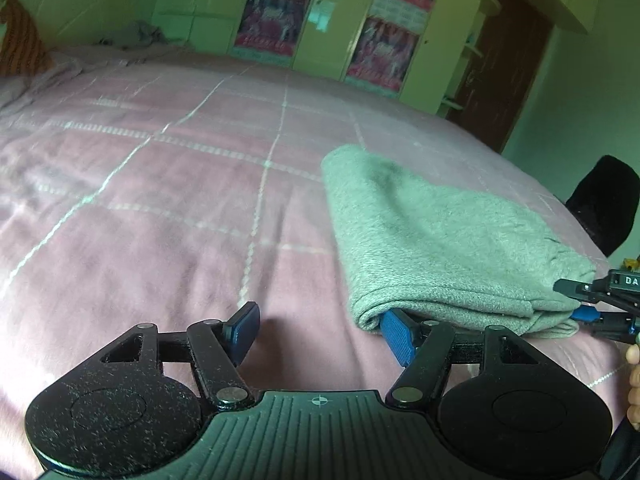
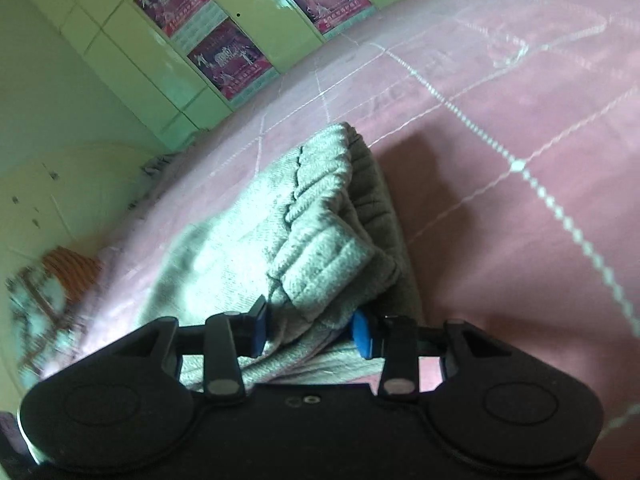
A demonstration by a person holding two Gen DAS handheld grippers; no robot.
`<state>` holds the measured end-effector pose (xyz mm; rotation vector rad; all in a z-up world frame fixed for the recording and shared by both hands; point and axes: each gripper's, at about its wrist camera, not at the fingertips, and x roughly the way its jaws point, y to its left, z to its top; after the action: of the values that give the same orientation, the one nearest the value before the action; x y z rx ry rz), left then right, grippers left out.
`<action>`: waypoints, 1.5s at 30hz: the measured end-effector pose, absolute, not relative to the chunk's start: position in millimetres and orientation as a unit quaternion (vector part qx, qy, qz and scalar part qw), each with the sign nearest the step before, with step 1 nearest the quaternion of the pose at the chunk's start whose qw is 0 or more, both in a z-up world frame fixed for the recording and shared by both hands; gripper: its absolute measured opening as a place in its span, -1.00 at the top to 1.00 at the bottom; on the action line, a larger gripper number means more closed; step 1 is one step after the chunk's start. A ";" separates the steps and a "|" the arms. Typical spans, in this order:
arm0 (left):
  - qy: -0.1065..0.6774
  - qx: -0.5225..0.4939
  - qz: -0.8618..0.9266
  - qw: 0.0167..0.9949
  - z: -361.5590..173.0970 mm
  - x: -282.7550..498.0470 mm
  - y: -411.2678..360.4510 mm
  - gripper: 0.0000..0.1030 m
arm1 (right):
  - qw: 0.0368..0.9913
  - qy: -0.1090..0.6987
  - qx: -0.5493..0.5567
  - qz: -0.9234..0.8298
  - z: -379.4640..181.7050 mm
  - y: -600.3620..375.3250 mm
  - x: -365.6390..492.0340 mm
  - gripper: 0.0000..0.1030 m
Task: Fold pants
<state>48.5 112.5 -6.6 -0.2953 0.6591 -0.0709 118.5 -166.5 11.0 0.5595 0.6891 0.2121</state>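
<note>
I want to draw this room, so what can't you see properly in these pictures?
- Folded grey knit pants: the underside is hidden against the pink checked bedspread; in the right wrist view the right gripper covers their near edge.
- Pink posters on the cupboard doors: too blurred to read.
- Black object beyond the bed: cut off by the left wrist view's edge.

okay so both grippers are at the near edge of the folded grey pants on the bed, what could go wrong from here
1. The left gripper is open, with only one pad tucked under the corner of the grey pants; a lift there may peel layers apart.
2. The right gripper has the thick cuff bunched between its jaws; whether they press it is unclear, so it could slip.
3. Dragging could rumple the pink bedspread.
</note>
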 end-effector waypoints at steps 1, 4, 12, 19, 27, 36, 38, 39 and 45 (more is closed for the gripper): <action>0.329 -0.153 -0.030 0.931 -7.7 48.4 115.8 -0.31 | 0.898 0.337 0.265 0.100 12.5 -165.5 117.3 0.23; 0.323 -0.188 -0.016 0.927 -3.8 38.6 126.8 -0.31 | 0.897 0.336 0.272 0.096 19.6 -164.5 109.8 0.08; 0.248 -0.151 -0.077 0.954 29.1 56.0 91.1 0.04 | 0.960 0.233 0.147 0.045 64.0 -159.3 89.9 0.59; 0.356 -0.066 -0.107 0.926 14.0 123.4 50.6 0.17 | 0.953 0.294 -0.012 0.067 36.7 -118.1 120.3 0.67; 0.391 -0.050 -0.120 0.911 16.6 184.0 35.0 0.17 | 0.957 0.274 -0.028 0.093 70.9 -109.0 158.1 0.77; 0.352 -0.051 -0.093 0.930 39.9 223.5 39.2 0.16 | 0.950 0.295 -0.033 0.091 74.1 -111.8 192.2 0.62; 0.366 -0.046 -0.088 0.925 31.7 239.7 35.2 -0.08 | 0.949 0.301 -0.021 0.088 73.0 -114.9 206.0 0.57; 0.382 -0.042 -0.090 0.919 24.6 246.7 32.2 -0.14 | 0.948 0.306 -0.026 0.087 69.9 -114.0 212.9 0.52; 0.385 0.007 -0.078 0.920 9.4 250.9 12.1 -0.30 | 0.944 0.320 -0.051 0.059 32.3 -108.1 234.4 0.36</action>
<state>250.9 12.1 9.4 0.0140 0.7907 -0.1602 234.4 -108.1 32.3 -0.1049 0.6529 0.1196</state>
